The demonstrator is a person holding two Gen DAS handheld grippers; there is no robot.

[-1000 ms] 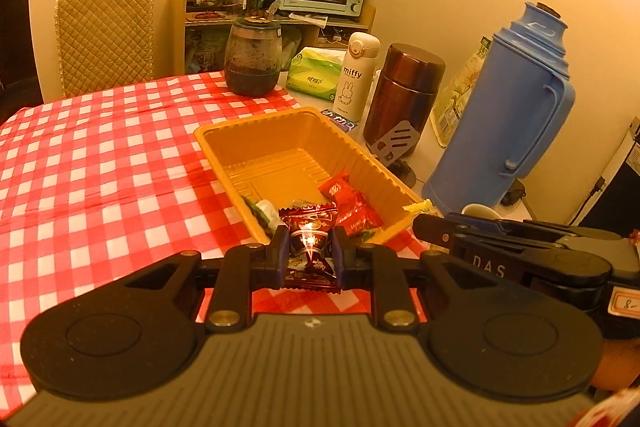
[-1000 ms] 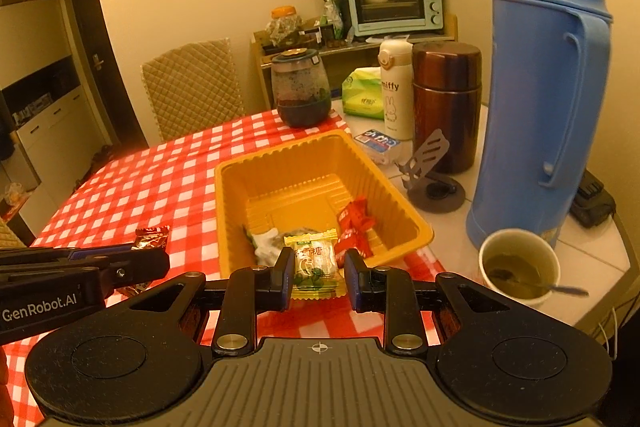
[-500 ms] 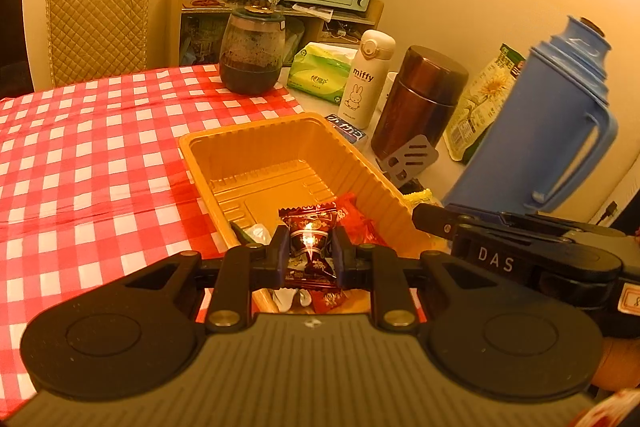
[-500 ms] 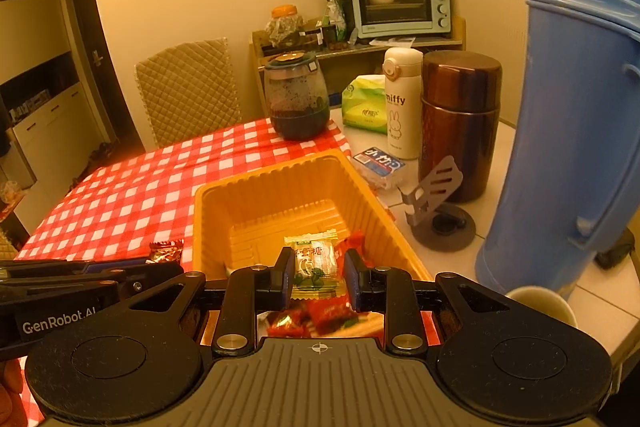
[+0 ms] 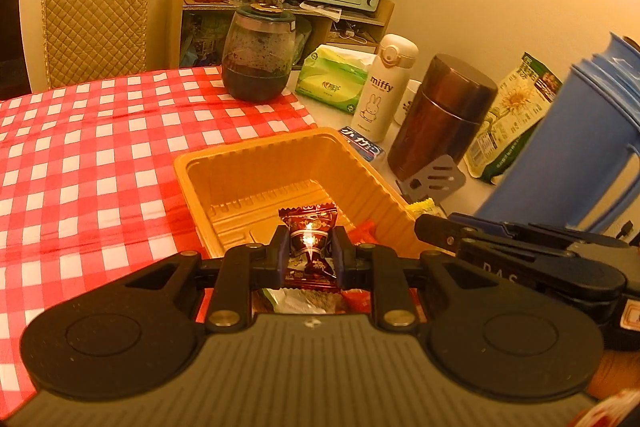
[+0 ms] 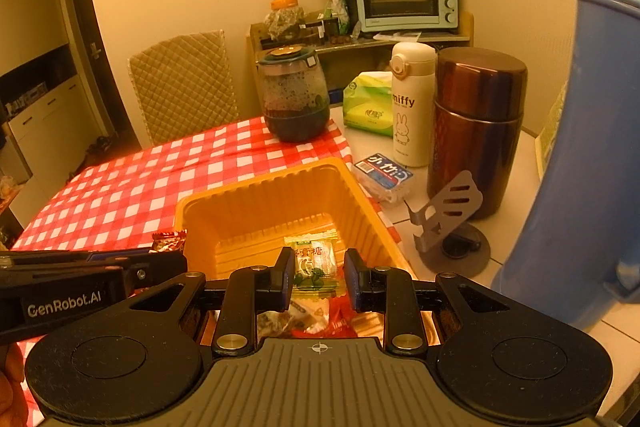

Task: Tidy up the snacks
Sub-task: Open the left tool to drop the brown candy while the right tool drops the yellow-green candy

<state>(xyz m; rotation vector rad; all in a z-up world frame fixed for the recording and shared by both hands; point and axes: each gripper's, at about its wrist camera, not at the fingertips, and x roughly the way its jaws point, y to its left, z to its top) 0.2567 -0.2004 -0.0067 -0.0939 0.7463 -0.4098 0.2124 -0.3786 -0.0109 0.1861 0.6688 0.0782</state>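
Both grippers hang over the yellow tray (image 6: 224,203): the left gripper (image 5: 309,254) pinches a dark red candy (image 5: 308,247), and the right gripper (image 6: 316,273) holds a green-and-yellow candy (image 6: 314,261), its pads apparently on the wrapper's edges. This looks like the drop-off step, so next each pair of jaws should open to let the candy fall onto the snacks below.

Tray (image 5: 240,163) on tablecloth (image 5: 80,147), flasks (image 5: 440,115) right

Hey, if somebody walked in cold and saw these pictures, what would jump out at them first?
Probably the yellow tray on the red checked tablecloth, with both grippers over its near end. The left gripper pinches a dark red wrapped candy, and the right gripper holds a yellow-green wrapped candy. The tall blue thermos looms at the right.
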